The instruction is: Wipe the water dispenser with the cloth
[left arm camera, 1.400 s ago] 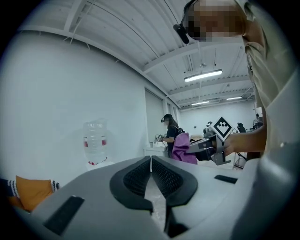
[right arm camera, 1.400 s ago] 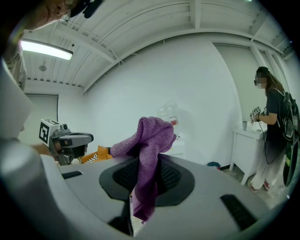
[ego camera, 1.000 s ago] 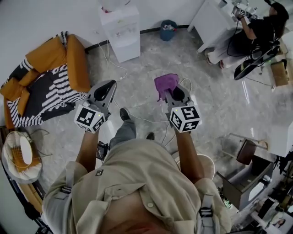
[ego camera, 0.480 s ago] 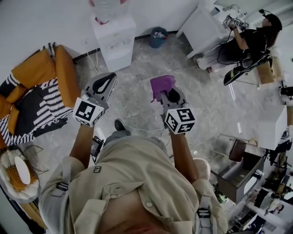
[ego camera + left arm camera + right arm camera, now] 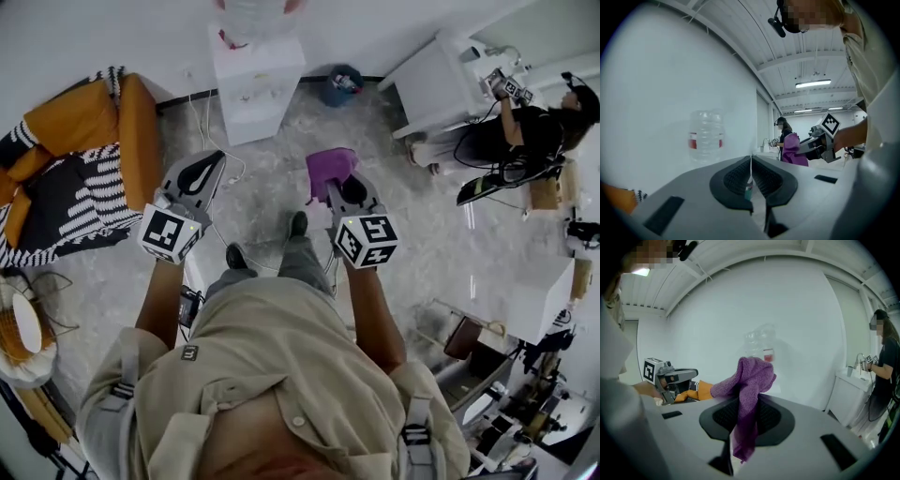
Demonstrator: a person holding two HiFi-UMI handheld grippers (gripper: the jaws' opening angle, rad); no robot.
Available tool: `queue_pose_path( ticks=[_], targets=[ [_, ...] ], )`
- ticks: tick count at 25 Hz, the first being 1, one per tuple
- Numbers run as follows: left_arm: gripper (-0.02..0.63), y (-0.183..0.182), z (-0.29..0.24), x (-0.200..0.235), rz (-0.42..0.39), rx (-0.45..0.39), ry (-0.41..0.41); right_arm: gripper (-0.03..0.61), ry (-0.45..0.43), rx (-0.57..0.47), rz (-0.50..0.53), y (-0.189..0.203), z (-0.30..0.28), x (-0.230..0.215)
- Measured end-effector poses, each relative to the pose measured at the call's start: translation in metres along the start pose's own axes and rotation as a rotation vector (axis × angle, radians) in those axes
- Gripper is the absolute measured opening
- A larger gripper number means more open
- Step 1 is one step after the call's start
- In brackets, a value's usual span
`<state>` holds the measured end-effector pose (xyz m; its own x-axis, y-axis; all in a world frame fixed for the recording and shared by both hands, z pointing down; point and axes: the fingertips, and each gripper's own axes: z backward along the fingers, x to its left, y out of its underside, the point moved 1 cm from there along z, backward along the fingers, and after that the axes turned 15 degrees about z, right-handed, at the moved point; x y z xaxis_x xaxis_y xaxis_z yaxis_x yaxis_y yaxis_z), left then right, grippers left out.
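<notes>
At the upper left of the head view an orange sofa (image 5: 103, 122) is sitting against the wall, with a striped blanket (image 5: 80, 211) lying over it. Just right of it the left hand-held gripper (image 5: 214, 161) is pointing up the frame. Its own view is showing its jaws pressing together on nothing.

The water dispenser (image 5: 255, 75) is standing upright at the top centre. Its long axis is running vertically, its back is touching the wall and its front is facing down the frame toward the person. A clear bottle (image 5: 251, 11) is sitting on top of it. The dispenser is standing well ahead of both hand-held grippers, up the frame from them.

Right of centre the right hand-held gripper (image 5: 336, 183) is clamping a purple cloth (image 5: 328, 167). In the right gripper view the cloth is running lengthwise between the jaws. Its bunched end is rising past the tips toward the dispenser, and its tail is hanging down at the frame's lower middle.

Further right a bin (image 5: 339, 82) is standing by the wall. Beyond it, at the upper right, a person (image 5: 525, 141) is working beside a white table (image 5: 436, 84).
</notes>
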<state>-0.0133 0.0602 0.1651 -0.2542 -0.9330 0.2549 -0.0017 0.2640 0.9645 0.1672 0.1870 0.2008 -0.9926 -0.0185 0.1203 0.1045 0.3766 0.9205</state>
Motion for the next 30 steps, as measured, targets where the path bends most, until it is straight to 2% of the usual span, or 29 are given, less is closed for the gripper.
queue_pose_path(
  ticks=[5, 11, 15, 19, 24, 26, 30],
  targets=[
    [0.023, 0.003, -0.018, 0.036, 0.012, 0.004, -0.134, 0.084, -0.102, 0.01, -0.001, 0.003, -0.074, -0.028],
    [0.023, 0.003, -0.051, 0.068, 0.017, -0.006, -0.296, 0.084, -0.253, 0.016, 0.066, 0.0, -0.165, -0.059],
    [0.024, 0.005, -0.075, 0.079, 0.032, 0.014, -0.402, 0.084, -0.318, 0.045, 0.105, 0.015, -0.222, -0.08],
    [0.025, 0.019, -0.071, 0.09, 0.064, 0.024, -0.528, 0.084, -0.373, 0.077, 0.174, 0.033, -0.269, -0.081],
    [0.025, 0.058, -0.052, 0.111, 0.117, 0.056, -0.647, 0.084, -0.39, 0.102, 0.261, 0.063, -0.339, -0.066],
    [0.025, 0.08, -0.047, 0.12, 0.152, 0.069, -0.684, 0.084, -0.381, 0.127, 0.285, 0.086, -0.366, -0.057],
    [0.025, 0.117, -0.038, 0.149, 0.22, 0.044, -0.759, 0.084, -0.326, 0.185, 0.298, 0.141, -0.429, -0.044]
  ],
)
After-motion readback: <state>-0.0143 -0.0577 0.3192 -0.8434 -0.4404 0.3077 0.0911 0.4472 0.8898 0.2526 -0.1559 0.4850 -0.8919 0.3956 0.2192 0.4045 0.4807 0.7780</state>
